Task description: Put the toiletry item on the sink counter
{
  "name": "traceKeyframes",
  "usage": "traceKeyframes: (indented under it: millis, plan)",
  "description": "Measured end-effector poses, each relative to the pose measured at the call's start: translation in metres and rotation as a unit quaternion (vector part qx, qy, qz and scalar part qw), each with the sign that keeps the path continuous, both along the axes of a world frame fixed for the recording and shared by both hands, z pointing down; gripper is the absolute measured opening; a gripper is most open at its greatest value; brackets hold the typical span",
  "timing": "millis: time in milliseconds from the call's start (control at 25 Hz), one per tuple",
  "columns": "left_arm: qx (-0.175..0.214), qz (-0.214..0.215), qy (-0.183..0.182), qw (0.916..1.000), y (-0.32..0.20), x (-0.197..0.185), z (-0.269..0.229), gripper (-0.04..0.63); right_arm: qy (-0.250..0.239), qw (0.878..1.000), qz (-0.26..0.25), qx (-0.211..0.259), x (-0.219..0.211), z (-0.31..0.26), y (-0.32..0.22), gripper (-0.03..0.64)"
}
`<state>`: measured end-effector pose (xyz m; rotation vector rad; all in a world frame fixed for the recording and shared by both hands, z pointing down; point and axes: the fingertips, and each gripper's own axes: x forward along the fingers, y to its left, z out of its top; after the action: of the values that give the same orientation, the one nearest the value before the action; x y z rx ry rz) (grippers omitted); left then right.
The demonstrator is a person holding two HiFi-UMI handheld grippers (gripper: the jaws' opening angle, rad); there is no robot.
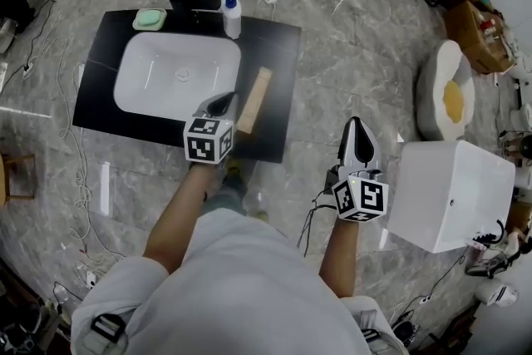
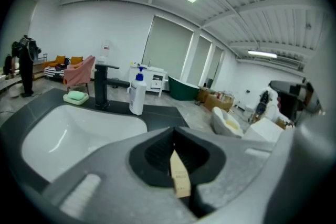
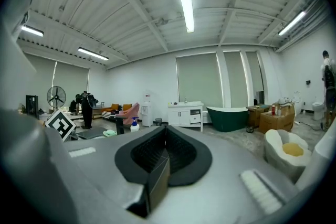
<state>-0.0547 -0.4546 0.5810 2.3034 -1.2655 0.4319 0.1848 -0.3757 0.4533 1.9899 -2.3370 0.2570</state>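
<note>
A long tan toiletry box lies flat on the black sink counter, just right of the white basin. My left gripper hovers over the basin's right rim with its tips right beside the box. Its jaws are shut, and from the head view nothing appears to be clamped. In the left gripper view the tan box shows through the slit under the left gripper. My right gripper is shut and empty, off the counter over the floor. The right gripper points across the room.
At the counter's back edge stand a black faucet, a green soap on a dish and a white pump bottle. A white cabinet stands right of my right hand, with an egg-shaped cushion beyond it. Cables trail over the marble floor.
</note>
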Motion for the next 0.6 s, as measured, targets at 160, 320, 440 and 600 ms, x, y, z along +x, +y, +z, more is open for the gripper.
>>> traceKeyframes:
  millis: [160,320,440,600]
  plan:
    - [0.03,0.002,-0.006,0.9995,-0.001,-0.003,-0.026,-0.002,-0.003,1.0,-0.004,0.008,-0.003,-0.01,-0.001,0.003]
    - [0.061,0.001,-0.01,0.9981,-0.002,-0.009,-0.051,-0.002,-0.004,1.0,-0.007,0.018,-0.008,-0.018,-0.004,0.003]
    - [0.083,-0.002,-0.01,0.9965,-0.003,-0.016,-0.068,-0.002,-0.004,1.0,-0.01,0.025,-0.012,-0.025,-0.006,0.003]
    - [0.106,-0.006,-0.01,0.9942,-0.002,-0.024,-0.09,-0.002,0.002,0.999,-0.011,0.035,-0.016,-0.037,-0.007,0.003]
